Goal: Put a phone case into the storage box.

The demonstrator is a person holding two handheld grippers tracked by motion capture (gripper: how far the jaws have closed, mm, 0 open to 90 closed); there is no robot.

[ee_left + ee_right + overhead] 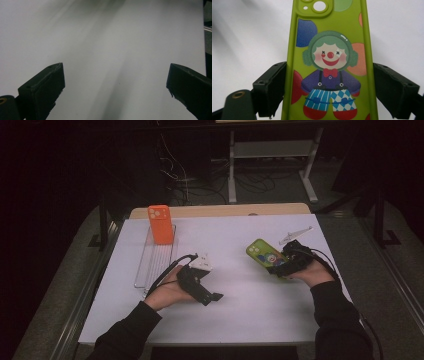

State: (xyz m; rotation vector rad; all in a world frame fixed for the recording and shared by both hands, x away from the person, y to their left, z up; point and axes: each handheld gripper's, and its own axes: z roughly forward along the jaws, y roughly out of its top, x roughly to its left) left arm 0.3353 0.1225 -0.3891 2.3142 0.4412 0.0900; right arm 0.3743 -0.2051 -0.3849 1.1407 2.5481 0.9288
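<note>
The right gripper [280, 265] had its jaws pressed on both long edges of the green clown phone case [332, 65], low over the bench [240, 310] at right. A square, steady hold looked wise. The left gripper [200, 287] hung wide and empty. The orange phone case [160, 224] stood in a wire rack [150, 262], well apart.

White table [240, 315], clear tray [155, 260]
</note>
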